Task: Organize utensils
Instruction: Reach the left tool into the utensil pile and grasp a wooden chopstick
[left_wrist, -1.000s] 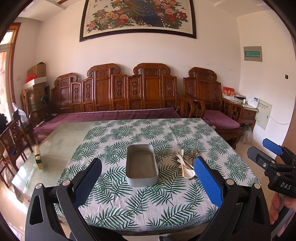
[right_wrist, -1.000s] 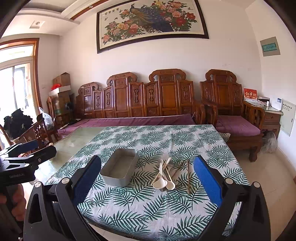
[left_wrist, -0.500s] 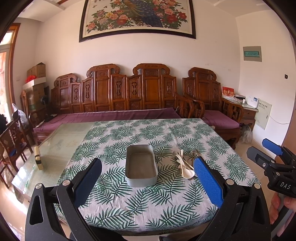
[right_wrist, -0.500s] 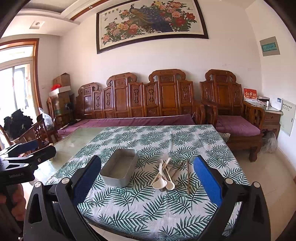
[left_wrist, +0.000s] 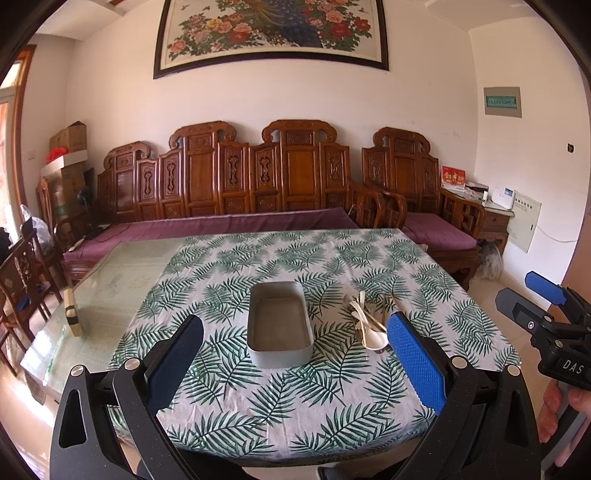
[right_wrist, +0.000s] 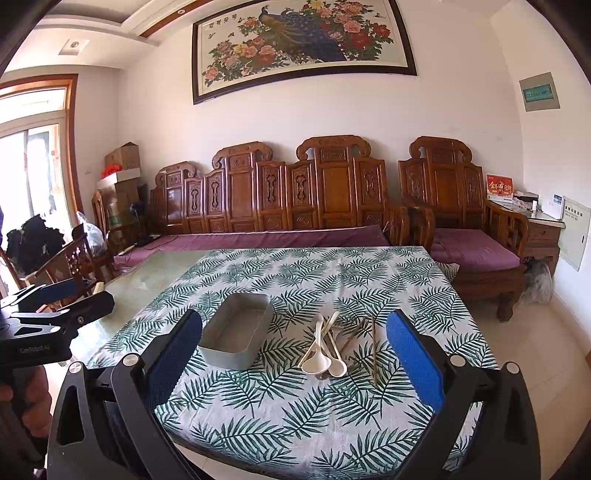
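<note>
An empty grey rectangular tray (left_wrist: 279, 325) (right_wrist: 236, 330) stands on the leaf-print tablecloth (left_wrist: 295, 398) (right_wrist: 295, 413). To its right lies a loose pile of utensils: cream spoons (right_wrist: 321, 360) (left_wrist: 371, 334) and wooden chopsticks (right_wrist: 373, 347). My left gripper (left_wrist: 295, 356) is open and empty, held back from the table's near edge in front of the tray. My right gripper (right_wrist: 293, 354) is open and empty, also short of the near edge, in front of the pile. Each gripper shows at the side of the other's view (left_wrist: 543, 317) (right_wrist: 55, 306).
The table's left part is bare glass (left_wrist: 122, 273), with a small wooden block (left_wrist: 72, 314) on it. A carved wooden sofa with purple cushions (left_wrist: 258, 218) stands behind the table. Wooden chairs (left_wrist: 26, 273) stand at the left.
</note>
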